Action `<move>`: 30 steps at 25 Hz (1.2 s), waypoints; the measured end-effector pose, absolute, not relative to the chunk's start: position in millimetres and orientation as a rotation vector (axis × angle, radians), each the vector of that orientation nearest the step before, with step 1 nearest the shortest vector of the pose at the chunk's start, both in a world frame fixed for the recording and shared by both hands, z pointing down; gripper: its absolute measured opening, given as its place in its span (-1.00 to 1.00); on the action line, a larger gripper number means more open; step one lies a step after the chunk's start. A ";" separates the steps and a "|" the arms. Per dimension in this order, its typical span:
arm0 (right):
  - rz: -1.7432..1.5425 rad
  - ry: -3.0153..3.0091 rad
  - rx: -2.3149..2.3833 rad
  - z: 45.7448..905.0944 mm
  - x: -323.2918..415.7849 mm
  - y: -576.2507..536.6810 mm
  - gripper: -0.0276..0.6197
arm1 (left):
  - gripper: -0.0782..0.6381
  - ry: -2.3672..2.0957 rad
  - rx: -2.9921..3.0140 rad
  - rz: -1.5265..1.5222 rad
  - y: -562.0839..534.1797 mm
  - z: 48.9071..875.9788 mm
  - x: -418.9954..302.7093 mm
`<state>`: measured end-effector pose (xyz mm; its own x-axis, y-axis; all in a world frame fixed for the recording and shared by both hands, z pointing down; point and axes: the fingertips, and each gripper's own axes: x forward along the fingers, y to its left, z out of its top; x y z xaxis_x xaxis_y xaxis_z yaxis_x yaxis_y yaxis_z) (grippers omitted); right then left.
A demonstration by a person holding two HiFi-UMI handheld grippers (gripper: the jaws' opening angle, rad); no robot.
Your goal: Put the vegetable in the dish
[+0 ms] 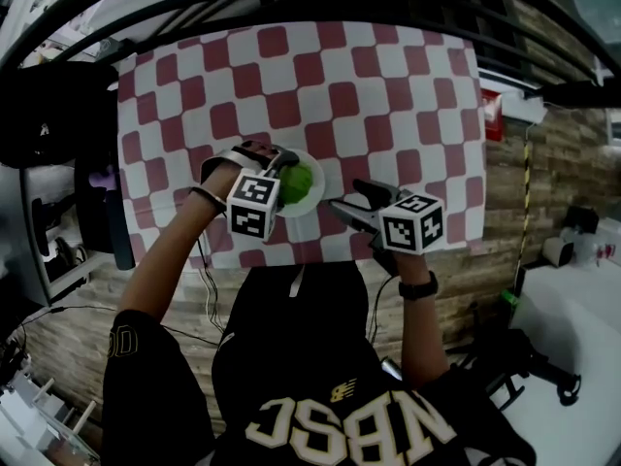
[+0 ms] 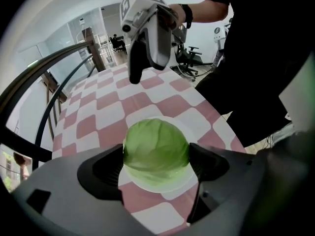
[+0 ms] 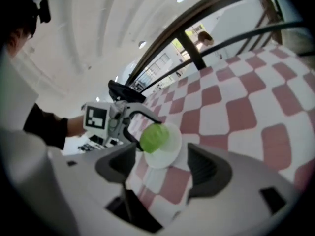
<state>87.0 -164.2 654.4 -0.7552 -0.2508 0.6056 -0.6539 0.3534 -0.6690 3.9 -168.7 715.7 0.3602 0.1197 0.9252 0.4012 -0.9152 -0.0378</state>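
Left claw (image 2: 156, 155) is clamped on the cabbage (image 2: 155, 140), a pad touching it at 9 and at 3 o'clock. The cabbage hangs centred between the jaws, right over the white dish (image 2: 167, 187). Its underside looks to be on or just off the plate; can't confirm contact from any view.

Right claw (image 3: 161, 155) is wide open and empty. Head view puts it at about 4 o'clock of the dish, near but apart, nose aimed at it.

In the head view the dish sits near the 6 o'clock edge of the checkered desk (image 1: 388, 85). The cabbage is on the dish's 9 o'clock half, not dead centre.

Risks as I read them:
- Round head on a shallow plate. If it is let go while still above the surface, or off-centre, it can roll over the rim toward 9 o'clock.
- The pads may drag on the leaves as they open, nudging the cabbage or skidding the light dish on the cloth.
- Pulling out at an angle could hook the rim and tip the plate.
- The right claw is close enough to clip the dish if it swings inward.

Suggest seating it first, then opening fully and lifting straight out.
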 end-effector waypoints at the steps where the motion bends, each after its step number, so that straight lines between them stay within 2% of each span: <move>1: 1.323 -2.219 0.811 648.4 96.4 -164.8 0.09 | 0.44 -0.481 -2.331 -1.596 -166.4 718.0 5.6; 8: 1.145 -2.174 0.907 628.5 140.0 -158.0 0.09 | 0.42 -0.468 -2.253 -1.639 -160.4 726.3 7.8; 15: 1.119 -2.240 0.946 626.6 118.7 -159.5 0.08 | 0.42 -0.371 -2.235 -1.638 -161.4 729.2 3.9; 18: 1.046 -2.288 0.976 612.8 104.8 -166.9 0.08 | 0.42 -0.192 -2.335 -1.576 -173.8 704.2 3.5; 21: 0.996 -2.412 1.053 576.0 84.6 -179.2 0.09 | 0.42 0.212 -2.670 -1.337 -195.2 641.4 4.3; 24: 0.813 -2.562 1.143 528.1 62.1 -214.0 0.08 | 0.41 0.653 -2.926 -0.987 -233.7 568.2 -10.0; 27: 0.664 -2.638 1.180 481.8 38.4 -218.4 0.05 | 0.03 0.931 -2.978 -0.727 -234.3 505.4 -38.1; 30: 0.522 -2.680 1.214 444.2 21.5 -215.7 -0.15 | -0.10 1.159 -2.946 -0.519 -229.0 460.6 -64.6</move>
<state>21.5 -215.7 444.2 -0.6602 -0.6977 0.2781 -0.7511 0.6113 -0.2494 -64.6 -229.0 460.6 0.6869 -0.6521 0.3209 -0.6736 -0.7369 -0.0557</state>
